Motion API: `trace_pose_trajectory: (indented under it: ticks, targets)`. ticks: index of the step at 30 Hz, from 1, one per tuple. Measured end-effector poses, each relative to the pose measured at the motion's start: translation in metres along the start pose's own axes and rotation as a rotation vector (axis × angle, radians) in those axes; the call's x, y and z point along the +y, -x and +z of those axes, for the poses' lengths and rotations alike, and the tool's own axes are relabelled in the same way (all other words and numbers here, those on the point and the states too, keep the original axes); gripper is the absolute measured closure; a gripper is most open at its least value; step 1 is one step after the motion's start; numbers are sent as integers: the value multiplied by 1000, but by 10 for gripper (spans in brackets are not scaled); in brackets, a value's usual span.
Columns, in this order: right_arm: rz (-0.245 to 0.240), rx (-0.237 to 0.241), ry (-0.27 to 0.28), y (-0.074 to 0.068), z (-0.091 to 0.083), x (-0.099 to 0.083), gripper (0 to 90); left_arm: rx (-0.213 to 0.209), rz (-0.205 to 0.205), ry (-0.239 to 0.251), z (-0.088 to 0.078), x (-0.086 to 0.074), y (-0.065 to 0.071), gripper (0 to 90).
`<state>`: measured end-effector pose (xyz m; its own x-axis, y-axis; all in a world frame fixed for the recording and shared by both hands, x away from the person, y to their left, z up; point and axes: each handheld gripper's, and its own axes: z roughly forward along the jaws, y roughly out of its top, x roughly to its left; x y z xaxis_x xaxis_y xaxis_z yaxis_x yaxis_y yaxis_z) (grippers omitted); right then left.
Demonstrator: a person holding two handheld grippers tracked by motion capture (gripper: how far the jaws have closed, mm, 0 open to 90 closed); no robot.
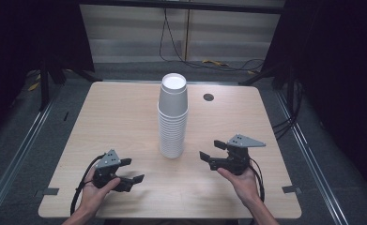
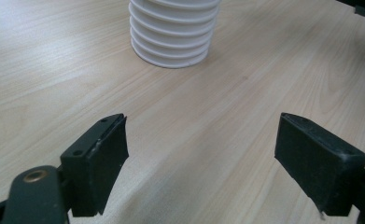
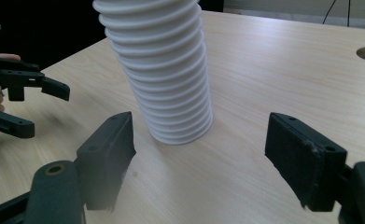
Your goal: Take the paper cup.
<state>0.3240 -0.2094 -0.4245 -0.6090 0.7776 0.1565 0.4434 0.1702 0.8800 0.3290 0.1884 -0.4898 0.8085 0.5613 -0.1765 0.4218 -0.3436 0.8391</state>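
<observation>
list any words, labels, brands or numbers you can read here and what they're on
None: no readable text in any view.
The stack of white paper cups is plain, with no print.
The light wooden table carries no label.
The left tongs and right tongs show no markings.

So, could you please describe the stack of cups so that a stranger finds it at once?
Start at the light wooden table. Near its middle, between the two hand-held grippers, stands the stack of white paper cups, upside down and slightly leaning. It is the only tall white thing, ribbed by its many rims.
</observation>
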Motion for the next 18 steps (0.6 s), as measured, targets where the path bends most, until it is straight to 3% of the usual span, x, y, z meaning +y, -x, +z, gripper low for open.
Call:
trace_pose_trajectory:
  ticks: [5, 6, 13, 18]
  targets:
    - [-22, 0, 34, -9, -3, 15, 196, 10, 12, -4, -2, -1, 0, 173]
    - [-49, 18, 23, -14, -3, 20, 175, 13, 16, -5, -2, -1, 0, 178]
    - [-57, 54, 24, -17, -4, 33, 173, 10, 16, -4, -2, -1, 0, 179]
    - [-79, 81, 59, -23, -7, 50, 192, 9, 25, -11, -2, -1, 0, 205]
